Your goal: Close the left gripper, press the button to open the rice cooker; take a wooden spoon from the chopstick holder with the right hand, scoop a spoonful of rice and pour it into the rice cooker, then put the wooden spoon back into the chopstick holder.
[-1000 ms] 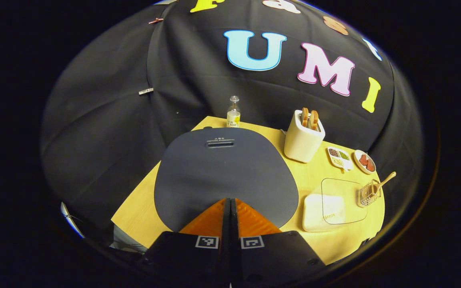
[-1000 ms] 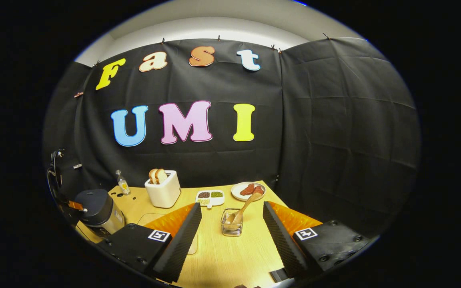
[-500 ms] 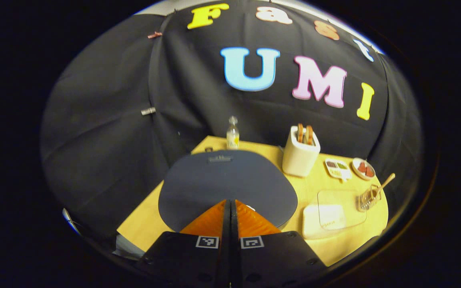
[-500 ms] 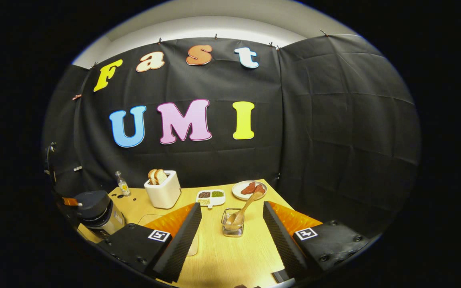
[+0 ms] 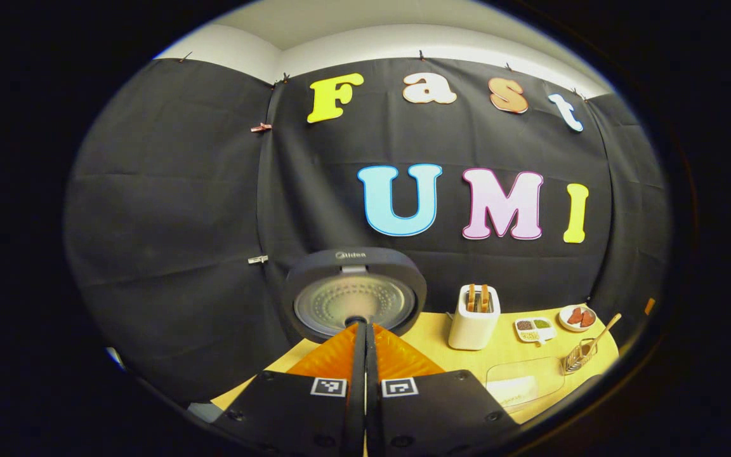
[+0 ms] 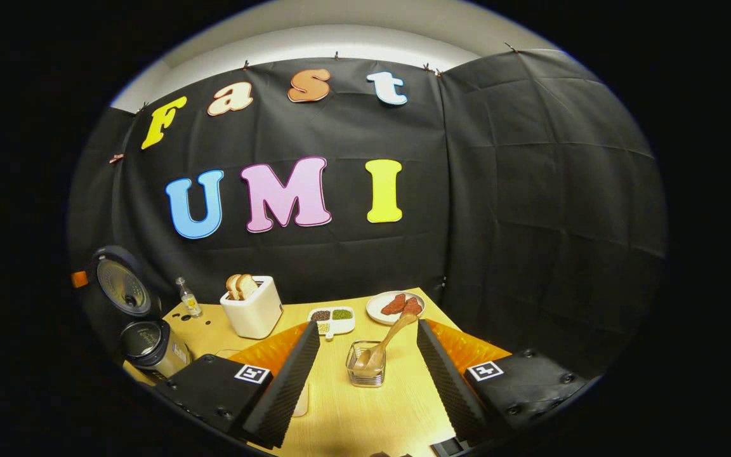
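Dark round rice cooker (image 6: 150, 346) stands with lid (image 5: 354, 293) raised upright; left gripper (image 5: 365, 336) fingers pressed together, right gripper (image 6: 365, 346) fingers wide apart flanking wire chopstick holder (image 6: 365, 367) with wooden spoon (image 6: 383, 341).

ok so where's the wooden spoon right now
In the right gripper view the wooden spoon leans in the chopstick holder on the table, in front of the open right tongs, near the plate.

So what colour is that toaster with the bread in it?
The toaster is white or cream, clearest in the right gripper view.
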